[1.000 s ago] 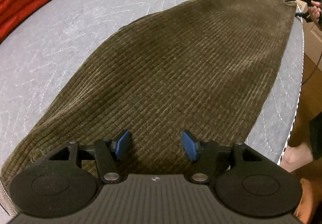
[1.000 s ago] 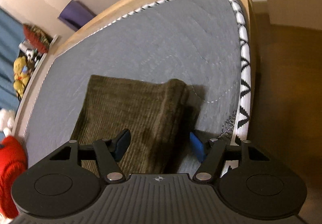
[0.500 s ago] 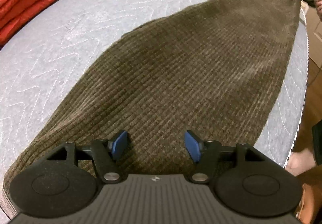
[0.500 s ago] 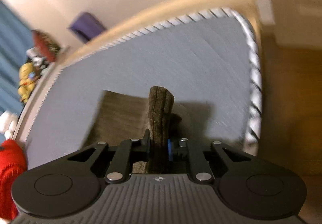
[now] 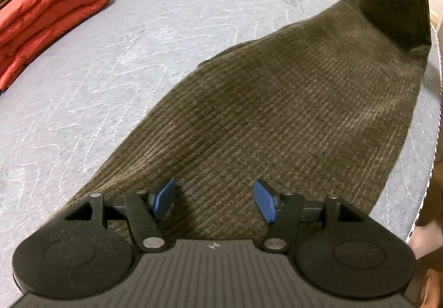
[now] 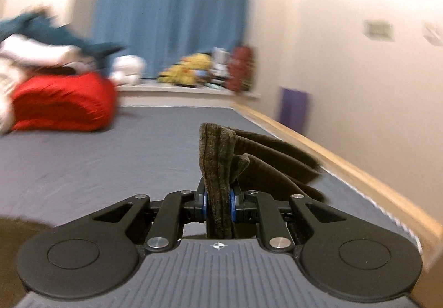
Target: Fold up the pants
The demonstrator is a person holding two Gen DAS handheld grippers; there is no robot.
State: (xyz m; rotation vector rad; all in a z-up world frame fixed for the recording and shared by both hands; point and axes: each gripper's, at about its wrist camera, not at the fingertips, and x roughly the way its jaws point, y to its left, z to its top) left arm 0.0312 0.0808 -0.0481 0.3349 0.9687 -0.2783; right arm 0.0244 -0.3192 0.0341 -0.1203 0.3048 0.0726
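So the olive-brown corduroy pants are spread out flat on the grey quilted mattress, running from about 6 o'clock up toward 1 o'clock in the left wrist view. The left gripper hovers over the near end, blue pads apart, nothing between them. The right gripper is clamped tight on a bunched corner of the pants, which is lifted off the bed. A folded red puffy blanket sits at 10 o'clock, well apart from the pants.
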